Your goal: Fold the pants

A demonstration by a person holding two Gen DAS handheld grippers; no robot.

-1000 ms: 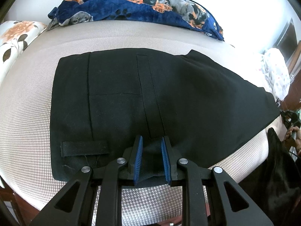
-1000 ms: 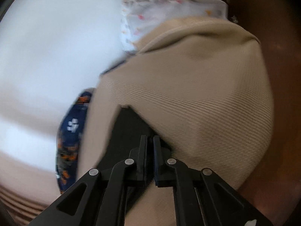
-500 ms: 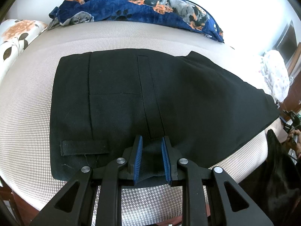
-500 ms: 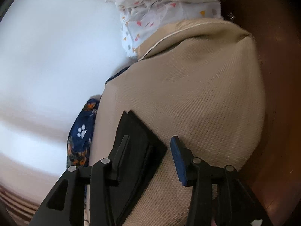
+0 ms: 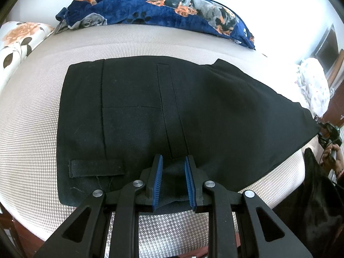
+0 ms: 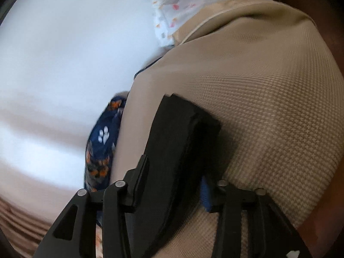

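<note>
Black pants point(image 5: 150, 118) lie flat on your beige bed point(image 5: 32, 129), waistband end toward the left of the left wrist view, legs running off to the right edge of the mattress. A belt loop point(image 5: 96, 167) shows near the lower left corner of the cloth.

Your left gripper point(image 5: 173, 178) sits at the near edge of the pants. A raised fold of black cloth stands between its blue pads point(image 5: 158, 180), and both pads press on it: clenched on the pants.

Your right gripper point(image 6: 172, 189) is at the leg end, near the bed's corner. The hem point(image 6: 185, 137) is stacked in layers and runs in between the fingers. Its jaws have just been closing, with the cloth between them. The left finger lies against the cloth; the right pad point(image 6: 206, 195) is partly hidden behind the fold, and the view is blurred, so you cannot tell whether it presses yet.

Behind the pants, a navy blanket with dog print point(image 5: 161, 6) lies along the far side of the bed. A floral pillow point(image 5: 17, 43) sits at far left. White patterned cloth point(image 5: 314, 86) is bunched at the far right corner. At the right edge of the left wrist view, a hand point(image 5: 332, 152) shows just beside the leg end, small and partly hidden.
</note>
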